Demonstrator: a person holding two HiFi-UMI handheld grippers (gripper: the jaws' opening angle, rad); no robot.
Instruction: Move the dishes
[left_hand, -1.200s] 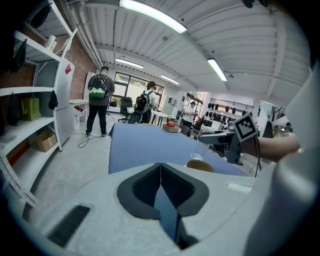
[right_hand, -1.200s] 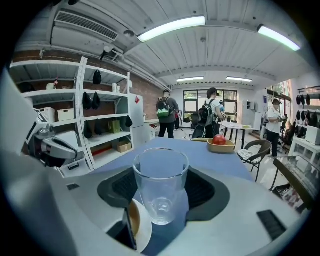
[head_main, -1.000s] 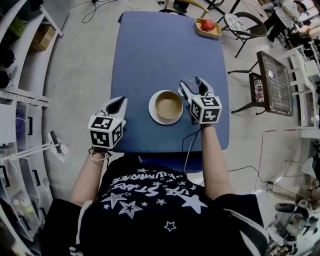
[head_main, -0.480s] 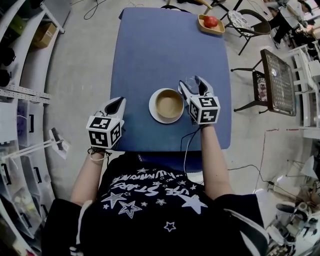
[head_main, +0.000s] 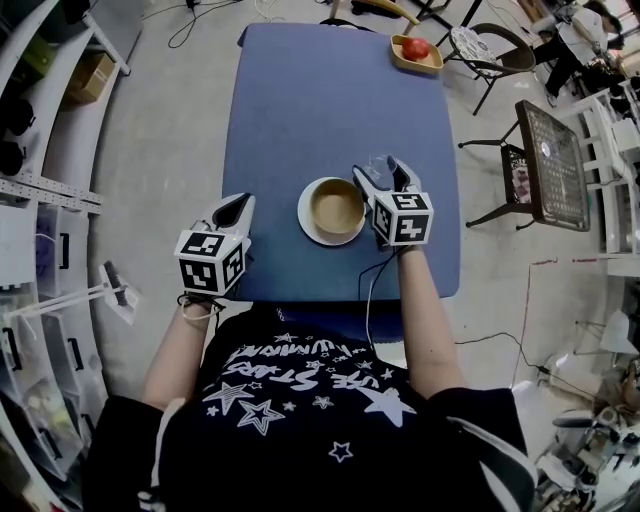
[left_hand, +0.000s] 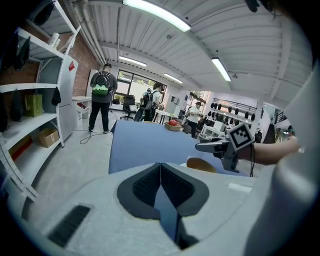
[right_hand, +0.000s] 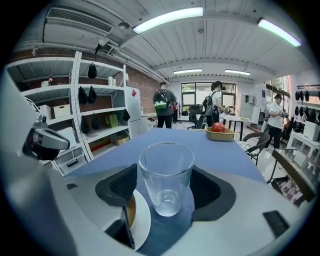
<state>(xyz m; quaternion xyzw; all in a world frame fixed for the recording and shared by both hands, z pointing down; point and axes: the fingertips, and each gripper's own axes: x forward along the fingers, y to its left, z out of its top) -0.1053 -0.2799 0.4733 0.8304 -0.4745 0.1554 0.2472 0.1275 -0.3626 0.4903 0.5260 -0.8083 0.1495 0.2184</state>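
Glass (right_hand: 166, 175) sits mid-frame between the right gripper's (right_hand: 165, 189) wide jaws, not lifted yet I'd say; bowl (head_main: 336, 207) waiting, left gripper (left_hand: 161, 181) closed, empty.

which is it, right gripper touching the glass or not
Cannot tell. In the right gripper view the glass stands between the right gripper's jaws, with no clear gap or contact.

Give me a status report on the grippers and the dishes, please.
Left gripper shut, empty, at the table's left edge. Right gripper: fingers flank the glass, grip unconfirmed. Bowl on plate close at its left.
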